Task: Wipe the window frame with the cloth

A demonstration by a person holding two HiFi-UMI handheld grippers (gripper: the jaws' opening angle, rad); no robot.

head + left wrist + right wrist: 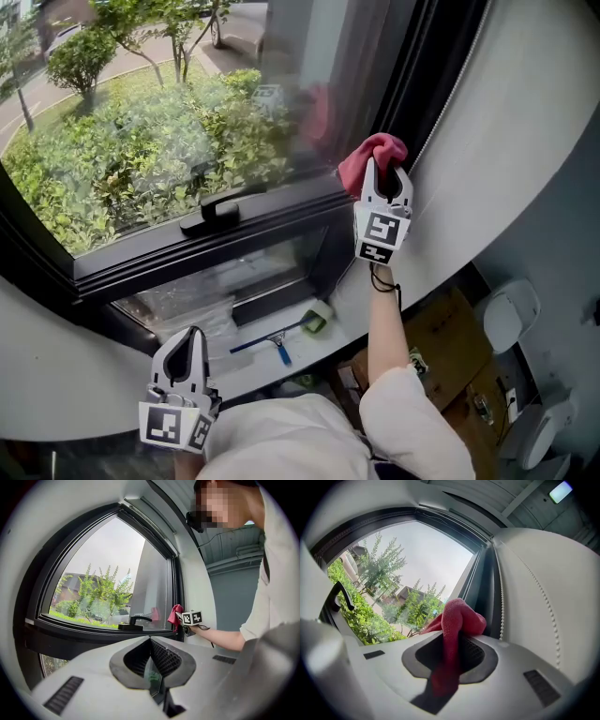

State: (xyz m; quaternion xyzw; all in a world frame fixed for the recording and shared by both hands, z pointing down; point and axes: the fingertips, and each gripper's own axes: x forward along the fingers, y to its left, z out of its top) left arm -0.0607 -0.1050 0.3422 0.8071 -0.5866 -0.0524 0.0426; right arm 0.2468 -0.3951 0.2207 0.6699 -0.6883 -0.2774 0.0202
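The red cloth (373, 153) sits bunched against the window frame (281, 220) at its right corner; soft, light and limp, it probably handles best gripped mid-fold. The right gripper (385, 184) pinches it there; the left gripper (187, 353) hangs low, jaws pressed together, empty.

Bunched red cloth (371, 156), seemingly against dark window frame (281, 221) corner

One cloth (373, 156), perhaps one squeegee (272, 339)
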